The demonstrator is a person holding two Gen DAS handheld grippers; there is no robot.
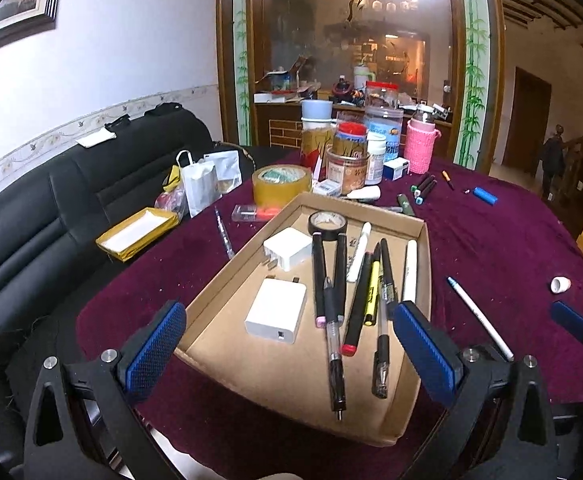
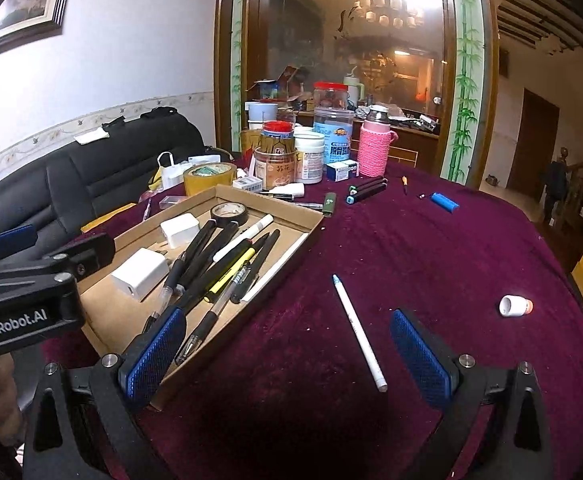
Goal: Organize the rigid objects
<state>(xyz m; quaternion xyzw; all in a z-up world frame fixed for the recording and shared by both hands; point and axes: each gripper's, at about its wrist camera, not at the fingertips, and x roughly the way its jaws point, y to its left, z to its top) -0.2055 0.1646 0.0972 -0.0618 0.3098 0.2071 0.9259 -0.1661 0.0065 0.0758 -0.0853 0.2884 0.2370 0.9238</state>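
While the cardboard tray (image 2: 251, 204) already holds pens and chargers, a white pen (image 2: 358, 332) is left loose on the purple cloth (image 2: 431, 240), just right of the tray. It is framed between the spread, empty jaws of the right gripper (image 2: 287, 354), its long axis running near-to-far with the blue tip far. The left gripper (image 1: 289, 350), also spread and empty, is held over the tray, so the pen is judged nearer the right.

Matt cardboard tray (image 1: 421, 264) on a rough velvety cloth (image 1: 491, 248); glossy plastic chargers (image 1: 276, 310)
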